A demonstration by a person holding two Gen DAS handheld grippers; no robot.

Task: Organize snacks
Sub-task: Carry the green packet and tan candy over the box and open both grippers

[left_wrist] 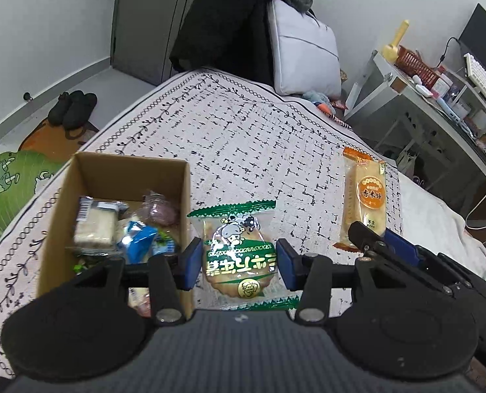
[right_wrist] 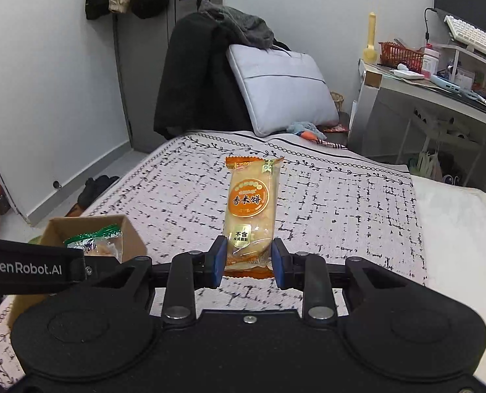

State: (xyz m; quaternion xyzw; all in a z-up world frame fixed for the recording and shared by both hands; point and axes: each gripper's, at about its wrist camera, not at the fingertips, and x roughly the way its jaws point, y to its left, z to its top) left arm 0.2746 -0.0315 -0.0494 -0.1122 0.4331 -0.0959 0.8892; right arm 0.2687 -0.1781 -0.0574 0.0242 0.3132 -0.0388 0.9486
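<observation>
A round cracker in a clear, green-edged packet [left_wrist: 239,255] sits between my left gripper's [left_wrist: 239,263] blue pads, which are shut on its sides, just right of the cardboard box [left_wrist: 128,159]. In the right wrist view this green packet [right_wrist: 92,240] shows in front of the box [right_wrist: 88,221]. The box holds several wrapped snacks, among them a white wafer pack [left_wrist: 95,226] and a blue packet [left_wrist: 138,239]. My right gripper [right_wrist: 247,258] is shut on the near end of an orange rice-cracker packet [right_wrist: 251,203]. In the left wrist view that orange packet [left_wrist: 364,196] stretches away over the bedspread.
The patterned bedspread [right_wrist: 341,203] covers the bed. A grey padded bag [right_wrist: 282,91] and a dark coat [right_wrist: 193,75] stand at the far end. A cluttered desk [right_wrist: 439,95] with a red basket and keyboard is on the right. Dark slippers [left_wrist: 74,108] lie on the floor at left.
</observation>
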